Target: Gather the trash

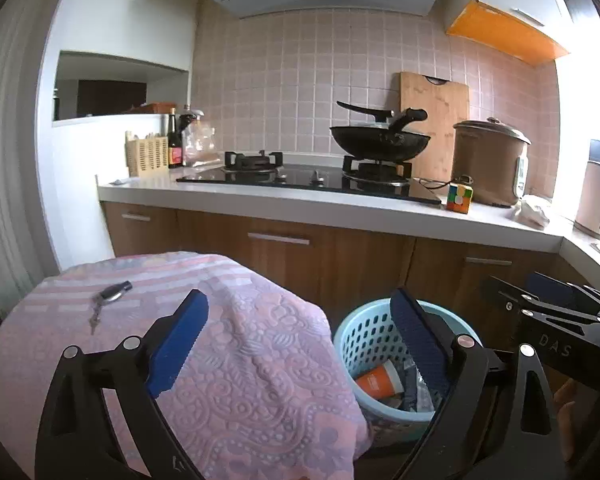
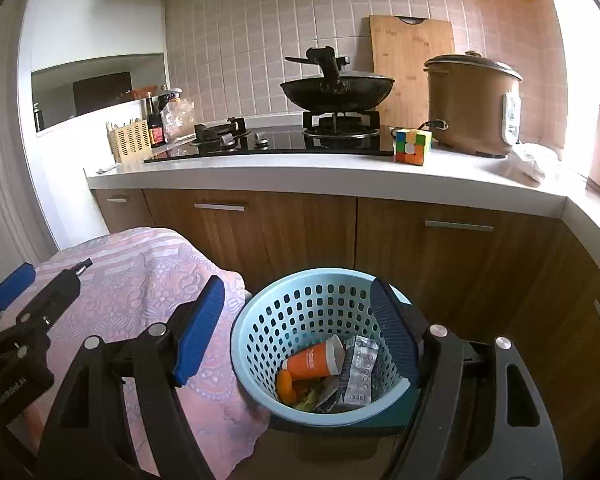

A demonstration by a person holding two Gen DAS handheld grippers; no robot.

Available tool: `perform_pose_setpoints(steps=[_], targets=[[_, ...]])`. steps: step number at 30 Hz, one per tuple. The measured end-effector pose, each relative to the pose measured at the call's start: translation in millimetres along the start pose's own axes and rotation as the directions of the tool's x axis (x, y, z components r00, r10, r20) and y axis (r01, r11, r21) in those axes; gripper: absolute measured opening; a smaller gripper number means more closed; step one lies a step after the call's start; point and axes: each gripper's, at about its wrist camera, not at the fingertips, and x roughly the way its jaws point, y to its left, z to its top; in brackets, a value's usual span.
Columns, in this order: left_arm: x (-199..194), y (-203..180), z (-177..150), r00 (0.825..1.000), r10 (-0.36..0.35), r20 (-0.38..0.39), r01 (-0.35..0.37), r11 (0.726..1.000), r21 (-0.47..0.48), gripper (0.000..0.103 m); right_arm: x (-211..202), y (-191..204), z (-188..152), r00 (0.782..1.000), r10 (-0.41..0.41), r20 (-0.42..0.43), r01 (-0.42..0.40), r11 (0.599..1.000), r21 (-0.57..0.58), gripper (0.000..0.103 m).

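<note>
Each hand-held gripper, left [image 1: 296, 344] and right [image 2: 296, 330], stood wide and empty above the blue basket [image 2: 260, 320], where an orange tube [image 2: 314, 362] and wrappers [image 2: 358, 372] lay, apparently dropped as trash.

The mouth of the blue basket [image 2: 260, 320] stands open from above, hemmed on its left by the pink cloth-covered surface [image 2: 140, 280], which touches its rim, and behind by the wooden cabinet doors [image 2: 300, 232] below the kitchen counter [image 2: 300, 176].
</note>
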Motion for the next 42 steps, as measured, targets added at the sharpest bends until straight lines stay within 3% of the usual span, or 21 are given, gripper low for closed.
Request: perform_pose_setpoints(steps=[17, 42], targets=[[-7, -2, 2, 1.000, 0.002, 0.014, -0.002, 1.000, -0.003, 0.092, -15, -7, -2, 0.998, -0.036, 0.056, 0.035, 0.999, 0.010, 0.071], [-1, -12, -1, 1.000, -0.007, 0.001, 0.007, 1.000, 0.001, 0.092, -13, -16, -6, 0.997, -0.046, 0.055, 0.044, 0.999, 0.031, 0.071]])
